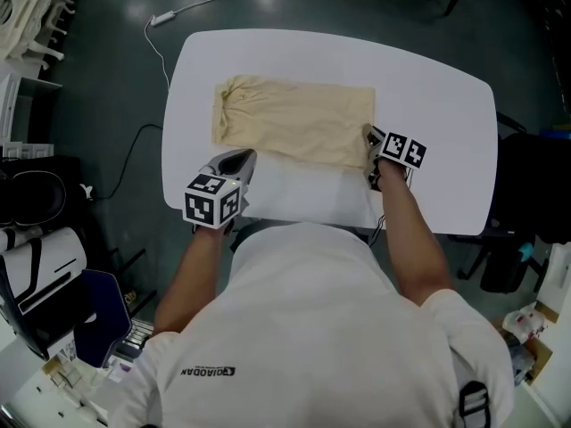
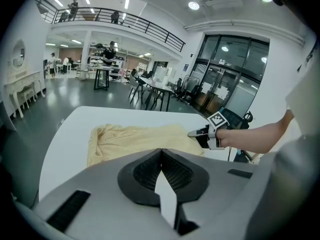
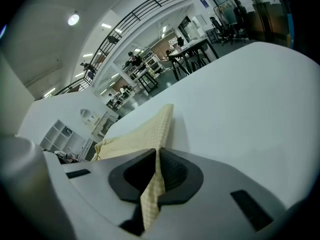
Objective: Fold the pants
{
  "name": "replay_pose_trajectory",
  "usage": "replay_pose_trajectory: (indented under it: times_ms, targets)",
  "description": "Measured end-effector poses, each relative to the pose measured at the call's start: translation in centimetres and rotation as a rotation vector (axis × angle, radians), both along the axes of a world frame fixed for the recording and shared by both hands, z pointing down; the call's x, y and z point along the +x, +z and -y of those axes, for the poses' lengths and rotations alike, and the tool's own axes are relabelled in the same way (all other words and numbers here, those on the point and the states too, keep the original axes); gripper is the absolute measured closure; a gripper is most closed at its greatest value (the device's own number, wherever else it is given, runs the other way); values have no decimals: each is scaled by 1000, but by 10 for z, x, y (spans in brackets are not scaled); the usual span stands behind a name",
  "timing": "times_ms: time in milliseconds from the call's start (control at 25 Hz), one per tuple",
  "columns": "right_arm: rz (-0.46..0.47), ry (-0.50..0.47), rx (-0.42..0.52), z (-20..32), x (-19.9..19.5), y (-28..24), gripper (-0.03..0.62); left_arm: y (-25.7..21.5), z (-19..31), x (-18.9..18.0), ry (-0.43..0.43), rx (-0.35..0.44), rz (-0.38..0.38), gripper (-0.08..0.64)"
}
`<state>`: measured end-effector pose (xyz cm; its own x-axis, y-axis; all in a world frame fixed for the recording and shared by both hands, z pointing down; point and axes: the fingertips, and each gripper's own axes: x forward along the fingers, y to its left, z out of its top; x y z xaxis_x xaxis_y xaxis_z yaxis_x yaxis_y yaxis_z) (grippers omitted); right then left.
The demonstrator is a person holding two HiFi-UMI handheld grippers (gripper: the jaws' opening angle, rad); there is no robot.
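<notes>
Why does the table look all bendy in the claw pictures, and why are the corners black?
Left gripper view: the wide-angle lens curves the table and railing and darkens the corners. Right gripper view: same curving; the pants pinched in the right claw look fuzzy. Head view: hardly any bending, even light.

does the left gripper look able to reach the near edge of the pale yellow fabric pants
Probably yes: the left gripper is over bare white table just short of the pale yellow fabric pants, nothing between. Its jaws are together, so they need opening first. The right gripper holds their right end.
</notes>
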<state>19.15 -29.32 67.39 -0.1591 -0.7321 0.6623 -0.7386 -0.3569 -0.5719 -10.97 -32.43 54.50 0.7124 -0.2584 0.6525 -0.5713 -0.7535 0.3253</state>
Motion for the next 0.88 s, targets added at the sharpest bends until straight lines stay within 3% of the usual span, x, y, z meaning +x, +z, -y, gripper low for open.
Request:
replay_pose_trajectory:
  times_ms: [360,880]
  targets:
    - [-95,-21,117,19,-33,-68,555,-9,11,-31,2,29,-36,532]
    - [-117,-96,272,63,-114,-157,556,-18,30,-67,6,61,-92,532]
